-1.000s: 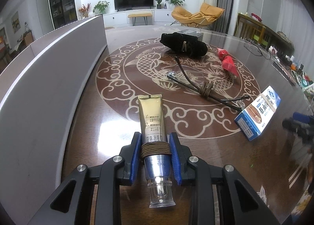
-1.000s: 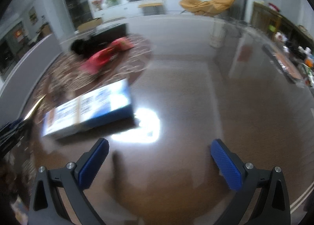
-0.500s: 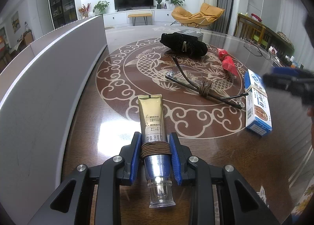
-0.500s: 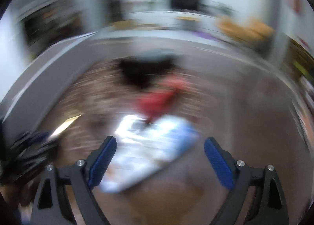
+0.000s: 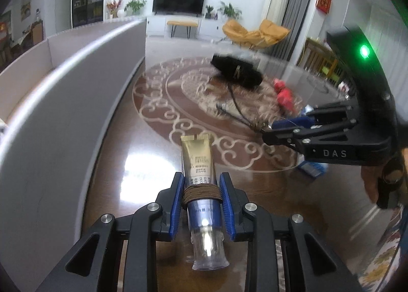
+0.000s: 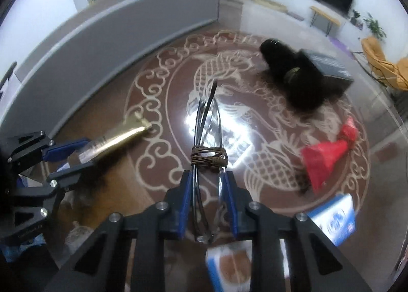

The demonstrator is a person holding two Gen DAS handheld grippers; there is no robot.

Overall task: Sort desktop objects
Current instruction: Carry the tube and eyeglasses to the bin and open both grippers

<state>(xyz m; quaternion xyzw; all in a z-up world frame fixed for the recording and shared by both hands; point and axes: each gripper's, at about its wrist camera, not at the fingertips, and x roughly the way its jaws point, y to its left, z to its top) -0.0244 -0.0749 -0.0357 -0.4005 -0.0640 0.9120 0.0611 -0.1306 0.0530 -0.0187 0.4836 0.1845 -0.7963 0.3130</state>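
Note:
A gold tube (image 5: 197, 156) with a clear cap and a brown cord wound round it sits between the blue pads of my left gripper (image 5: 201, 185), which is shut on it just above the table. From the right wrist view the same tube (image 6: 119, 136) and left gripper (image 6: 76, 154) show at the left. My right gripper (image 6: 207, 182) is shut on folded black glasses (image 6: 204, 123) bound with a brown cord, over the table's fish pattern. In the left wrist view the right gripper (image 5: 288, 126) reaches in from the right.
A black pouch (image 6: 293, 75) leans on a dark box (image 6: 329, 67) at the back. A red packet (image 6: 323, 162) lies to the right, with a blue and white carton (image 6: 331, 220) near it. A grey curved partition (image 5: 63, 103) lines the table's left side.
My right gripper swung left across the table from beside the carton to the glasses, and its jaws closed on them. My left gripper, still holding the tube, shifted a little.

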